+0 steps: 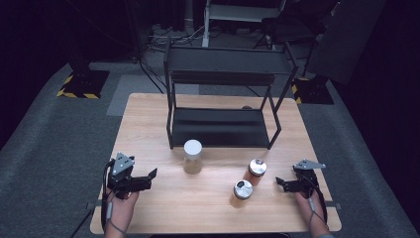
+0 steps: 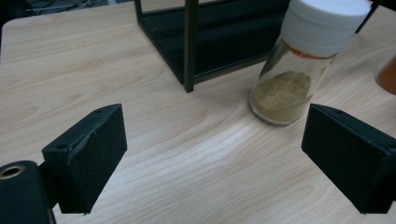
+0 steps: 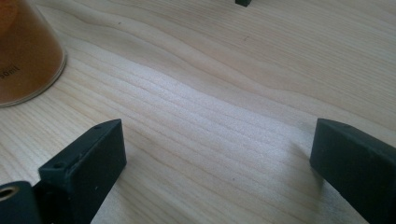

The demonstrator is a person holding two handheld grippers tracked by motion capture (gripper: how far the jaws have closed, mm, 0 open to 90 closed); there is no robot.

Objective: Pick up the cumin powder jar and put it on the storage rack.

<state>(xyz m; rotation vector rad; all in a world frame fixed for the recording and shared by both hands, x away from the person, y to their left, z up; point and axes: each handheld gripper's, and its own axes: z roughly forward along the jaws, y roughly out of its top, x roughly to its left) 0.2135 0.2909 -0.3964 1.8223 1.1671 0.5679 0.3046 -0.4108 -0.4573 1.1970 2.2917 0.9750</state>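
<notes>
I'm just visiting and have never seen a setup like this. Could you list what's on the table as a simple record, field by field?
Table: light wood
Rack: black two-tier metal shelf at the far side, both tiers bare
White-lidded jar: tan powder, upright, just in front of the rack
Orange jars: two with silver lids, and, upright, right of centre
Left gripper: open, holding nothing
Right gripper: open, holding nothing

The high view looks forward and down over the whole wooden table point(image 1: 148, 119). The left gripper view sits low, close to the white-capped jar point(image 2: 299, 65) and rack point(image 2: 189, 46), both also seen from above. The right gripper view skims the tabletop beside an orange jar point(image 3: 23, 56).
</notes>
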